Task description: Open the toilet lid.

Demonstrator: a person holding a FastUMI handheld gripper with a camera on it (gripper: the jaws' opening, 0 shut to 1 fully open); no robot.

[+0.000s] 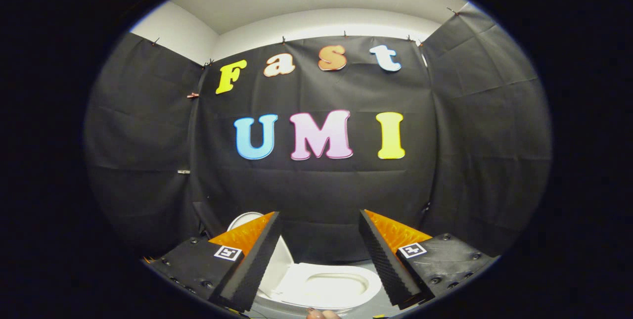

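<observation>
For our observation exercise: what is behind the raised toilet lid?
Behind the raised white plastic toilet lid hangs the black cloth wall. One finger of the open gripper covers much of the lid, hiding any tank or hinge.

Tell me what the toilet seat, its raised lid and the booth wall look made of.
Toilet seat and raised lid: probably smooth glossy white plastic, showing soft sheen. Booth wall: matte black cloth, creased and clipped up. Gripper open above the bowl.

The gripper's (319, 220) spread left finger covers most of the raised toilet lid (243, 219). The toilet seat's (356, 275) near rim is cut off below, where something small and pinkish (321, 314) can't be identified.
</observation>
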